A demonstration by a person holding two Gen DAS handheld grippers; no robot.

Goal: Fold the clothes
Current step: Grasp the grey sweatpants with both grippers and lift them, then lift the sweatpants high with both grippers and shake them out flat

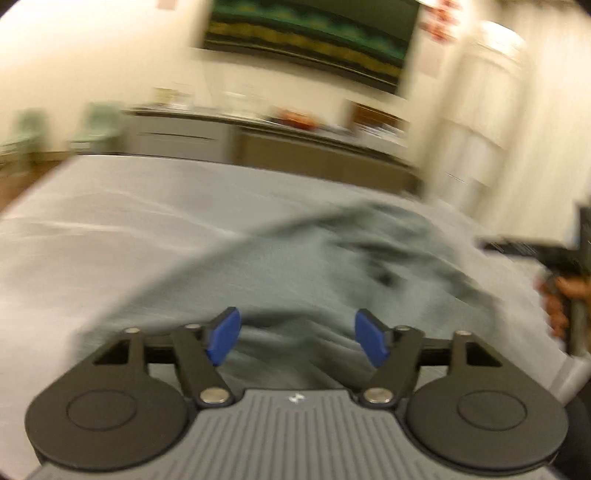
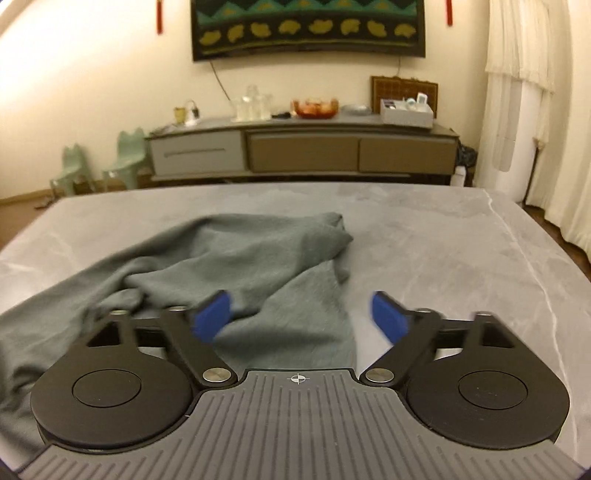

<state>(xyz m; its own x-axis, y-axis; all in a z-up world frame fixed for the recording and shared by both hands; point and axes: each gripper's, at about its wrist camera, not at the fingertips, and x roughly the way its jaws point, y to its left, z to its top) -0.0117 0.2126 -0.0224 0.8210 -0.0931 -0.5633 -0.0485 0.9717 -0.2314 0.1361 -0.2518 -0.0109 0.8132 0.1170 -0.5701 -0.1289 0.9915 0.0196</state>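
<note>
A grey-green garment (image 2: 236, 269) lies crumpled on the grey marbled table (image 2: 443, 243), with a bunched fold near the middle and the rest spreading to the left. My right gripper (image 2: 301, 314) is open above the garment's near right edge, nothing between its blue pads (image 2: 212, 319). The left wrist view is blurred by motion. In it the same garment (image 1: 295, 266) stretches from the front toward the right. My left gripper (image 1: 297, 338) hangs open over the cloth with nothing gripped. The hand holding the other gripper (image 1: 565, 288) shows at the right edge.
Beyond the table's far edge stands a long low sideboard (image 2: 303, 147) carrying glassware, a red bowl and a box. A patterned hanging (image 2: 310, 29) is on the wall. Two pale green chairs (image 2: 125, 158) stand at the left, white curtains (image 2: 524, 92) at the right.
</note>
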